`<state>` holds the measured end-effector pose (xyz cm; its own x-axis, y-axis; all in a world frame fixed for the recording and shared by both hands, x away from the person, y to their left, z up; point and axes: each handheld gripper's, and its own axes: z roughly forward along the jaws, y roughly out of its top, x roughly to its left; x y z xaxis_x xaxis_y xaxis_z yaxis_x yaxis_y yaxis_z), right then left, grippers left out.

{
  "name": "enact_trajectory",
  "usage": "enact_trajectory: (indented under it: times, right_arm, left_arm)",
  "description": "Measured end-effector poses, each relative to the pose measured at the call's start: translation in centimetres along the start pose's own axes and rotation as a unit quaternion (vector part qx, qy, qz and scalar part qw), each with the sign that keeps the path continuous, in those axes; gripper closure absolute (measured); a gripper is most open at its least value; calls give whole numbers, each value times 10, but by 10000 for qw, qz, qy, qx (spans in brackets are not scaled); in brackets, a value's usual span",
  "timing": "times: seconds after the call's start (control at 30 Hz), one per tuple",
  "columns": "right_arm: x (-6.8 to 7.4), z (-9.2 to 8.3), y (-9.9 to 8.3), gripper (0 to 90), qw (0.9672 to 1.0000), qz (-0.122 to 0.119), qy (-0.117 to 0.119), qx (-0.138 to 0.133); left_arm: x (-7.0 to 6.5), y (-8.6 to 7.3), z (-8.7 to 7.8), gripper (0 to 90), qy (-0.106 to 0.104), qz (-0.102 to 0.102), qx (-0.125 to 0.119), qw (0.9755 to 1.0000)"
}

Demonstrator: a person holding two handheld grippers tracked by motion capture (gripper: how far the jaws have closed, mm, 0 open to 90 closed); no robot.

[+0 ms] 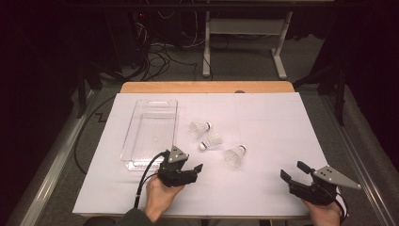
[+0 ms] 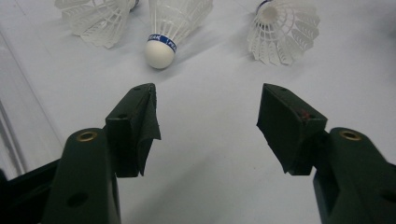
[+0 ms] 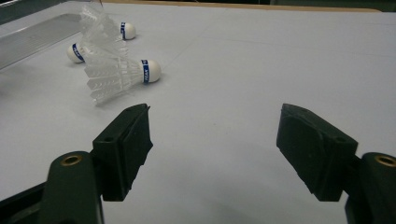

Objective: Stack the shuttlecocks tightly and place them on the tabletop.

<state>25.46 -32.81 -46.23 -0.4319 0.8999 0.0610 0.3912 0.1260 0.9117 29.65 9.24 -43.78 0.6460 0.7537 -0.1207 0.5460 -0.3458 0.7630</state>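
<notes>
Left gripper (image 1: pixel 194 170) at lower centre of the high view, jaws wide apart, gripping nothing. Right gripper (image 1: pixel 292 171) at lower right, also gaping and empty. Three shuttlecocks (image 1: pixel 210 140) lie mid-frame on the white table (image 1: pixel 263 188), just right of the clear tray (image 1: pixel 136 157).

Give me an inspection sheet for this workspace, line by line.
Surface: white sheet over a wooden table, flat.
Job's things: three shuttlecocks lying on their sides, far shuttlecock, middle shuttlecock, near shuttlecock; clear plastic bin, empty, to their left.
Clutter: nothing seen.
Grippers: left gripper open, empty, aimed at the shuttlecocks; right gripper open, empty.
Cables: black cable trails from the left gripper; loose floor cables beyond the table.
Surroundings: dark room, white desk frame behind.
</notes>
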Motion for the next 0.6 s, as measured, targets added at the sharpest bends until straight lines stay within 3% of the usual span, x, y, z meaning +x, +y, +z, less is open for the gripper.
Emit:
enact_trajectory:
  times: [0.33,0.6]
  right_arm:
    - [0,0,0,268,10000,-11,5,5]
    - [0,0,0,270,10000,-11,12,-4]
  left_arm:
    - [2,18,-3,400,33,-66,-135,9999]
    - [8,30,-1,404,25,-145,-105,9998]
